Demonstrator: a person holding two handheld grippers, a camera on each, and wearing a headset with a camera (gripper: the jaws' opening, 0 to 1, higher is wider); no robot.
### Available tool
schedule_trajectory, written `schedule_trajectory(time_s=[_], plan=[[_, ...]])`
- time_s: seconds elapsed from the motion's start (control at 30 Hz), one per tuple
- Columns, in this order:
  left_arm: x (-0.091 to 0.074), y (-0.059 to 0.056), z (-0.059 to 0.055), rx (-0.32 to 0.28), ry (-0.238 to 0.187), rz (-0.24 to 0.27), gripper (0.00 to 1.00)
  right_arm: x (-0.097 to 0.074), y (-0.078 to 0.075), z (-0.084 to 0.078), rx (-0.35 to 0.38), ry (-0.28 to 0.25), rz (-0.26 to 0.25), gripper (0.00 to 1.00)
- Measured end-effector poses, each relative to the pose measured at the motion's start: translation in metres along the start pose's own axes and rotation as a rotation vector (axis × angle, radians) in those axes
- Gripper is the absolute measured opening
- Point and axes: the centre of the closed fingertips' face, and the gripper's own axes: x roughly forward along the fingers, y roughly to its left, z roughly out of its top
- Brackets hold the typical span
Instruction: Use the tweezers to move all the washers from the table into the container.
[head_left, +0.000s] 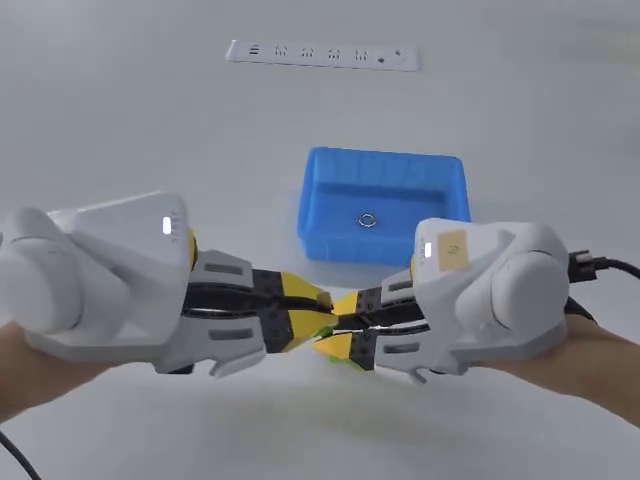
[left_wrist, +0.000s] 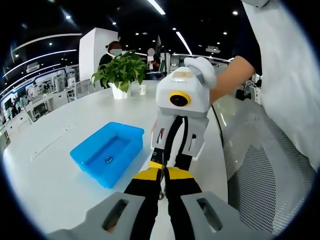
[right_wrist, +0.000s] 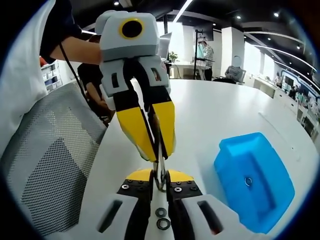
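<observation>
My left gripper (head_left: 322, 312) and right gripper (head_left: 342, 330) meet tip to tip over the white table, in front of the blue container (head_left: 440, 185). Thin metal tweezers (right_wrist: 158, 150) run between both pairs of jaws. The right gripper (right_wrist: 160, 176) is shut on one end, and the left gripper (left_wrist: 161, 172) is shut along the other. One washer (head_left: 367, 221) lies inside the container (right_wrist: 260, 200). Two more washers (right_wrist: 162, 218) lie on the table just under the right gripper's jaws.
A white power strip (head_left: 322, 55) lies at the far side of the table. A mesh chair (right_wrist: 45, 170) stands at the table's near edge. A potted plant (left_wrist: 122, 72) and people stand far behind the container (left_wrist: 90, 160).
</observation>
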Motion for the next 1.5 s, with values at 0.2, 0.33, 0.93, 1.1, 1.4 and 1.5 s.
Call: schedule_trajectory(time_s=[0.2, 0.33, 0.93, 1.1, 1.4, 1.5], plan=[[0.003, 0.000, 0.001, -0.004, 0.000, -0.008, 0.07, 0.002, 0.000, -0.005, -0.027, 0.030, -0.004, 0.11], [0.002, 0.000, 0.000, -0.004, 0.001, -0.010, 0.07, 0.001, 0.000, -0.005, -0.024, 0.031, 0.002, 0.10], [0.003, 0.003, -0.005, 0.004, 0.042, 0.017, 0.12, 0.002, -0.001, -0.003, 0.013, 0.000, -0.005, 0.10], [0.001, 0.005, 0.002, -0.013, 0.014, 0.025, 0.14, 0.002, -0.002, -0.003, 0.015, -0.002, -0.008, 0.10], [-0.006, 0.000, 0.002, -0.018, 0.010, 0.017, 0.14, 0.002, -0.004, 0.000, 0.015, -0.008, -0.018, 0.10], [-0.009, -0.001, 0.000, -0.030, 0.009, 0.015, 0.15, -0.001, -0.006, 0.001, 0.015, -0.007, -0.028, 0.10]])
